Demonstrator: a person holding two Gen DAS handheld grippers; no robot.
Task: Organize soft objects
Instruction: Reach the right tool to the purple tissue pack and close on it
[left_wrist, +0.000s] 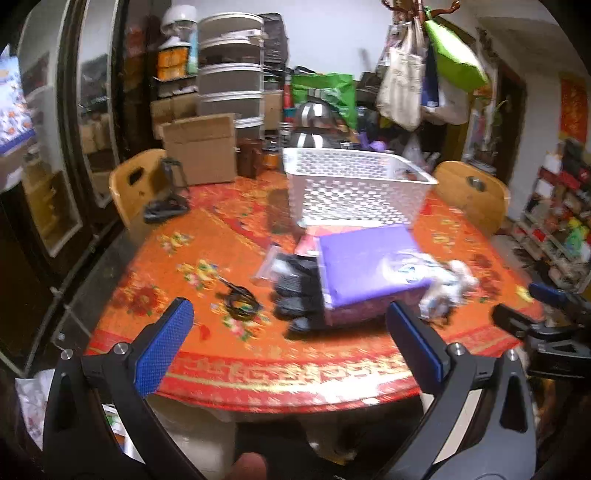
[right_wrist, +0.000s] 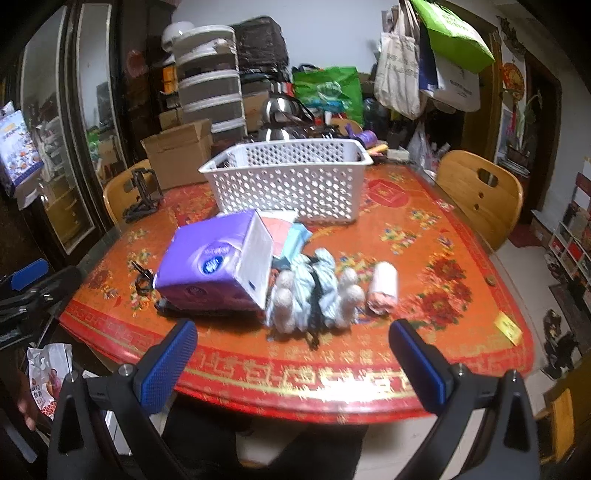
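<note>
A white perforated basket (left_wrist: 354, 184) (right_wrist: 291, 181) stands at the far middle of the table. In front of it lies a purple tissue pack (left_wrist: 364, 266) (right_wrist: 214, 266), resting on a dark folded item (left_wrist: 295, 288) and on pink and blue packets (right_wrist: 288, 232). A pale blue and white plush toy (right_wrist: 317, 291) (left_wrist: 447, 284) lies beside the pack, with a small white roll (right_wrist: 384, 288) to its right. My left gripper (left_wrist: 288, 339) is open and empty above the near table edge. My right gripper (right_wrist: 291, 354) is open and empty, short of the plush toy.
The table (right_wrist: 424, 236) has a red floral cloth. A black cable coil (left_wrist: 240, 302) lies at the near left. A black stand (left_wrist: 166, 199) and a cardboard box (left_wrist: 201, 147) stand at the far left. Wooden chairs (right_wrist: 480, 199) flank the table. Clutter fills the room behind.
</note>
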